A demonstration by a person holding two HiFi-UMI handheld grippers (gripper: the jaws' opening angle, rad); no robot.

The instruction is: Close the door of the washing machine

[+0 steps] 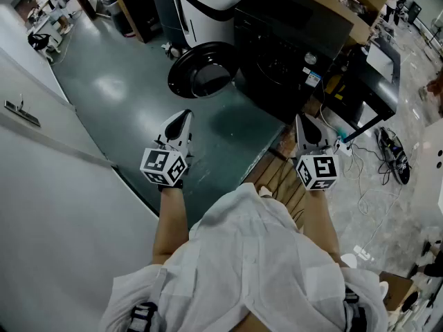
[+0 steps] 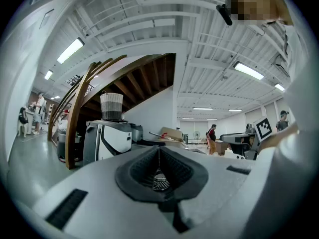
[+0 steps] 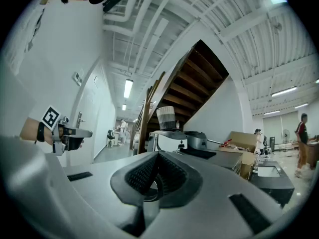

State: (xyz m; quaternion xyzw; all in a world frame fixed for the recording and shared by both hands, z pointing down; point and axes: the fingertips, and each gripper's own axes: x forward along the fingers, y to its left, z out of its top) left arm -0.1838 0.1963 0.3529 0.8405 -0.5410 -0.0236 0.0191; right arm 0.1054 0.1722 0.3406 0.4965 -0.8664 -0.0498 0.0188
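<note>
The black washing machine (image 1: pixel 291 54) stands ahead on the floor in the head view. Its round door (image 1: pixel 204 70) hangs wide open, swung out to the left of the drum front. My left gripper (image 1: pixel 182 121) is held level, a little short of the open door, jaws shut with nothing in them. My right gripper (image 1: pixel 304 124) is level too, near the machine's front right corner, shut and empty. In the left gripper view the closed fingertips (image 2: pixel 159 156) meet; in the right gripper view the fingertips (image 3: pixel 158 159) meet as well.
A white wall with a door handle (image 1: pixel 21 113) runs along the left. A white appliance (image 1: pixel 208 5) stands behind the door, a cardboard box (image 1: pixel 346 5) tops the machine. A black table (image 1: pixel 374 95), floor cables (image 1: pixel 377 178) and a wooden pallet (image 1: pixel 277 175) lie to the right.
</note>
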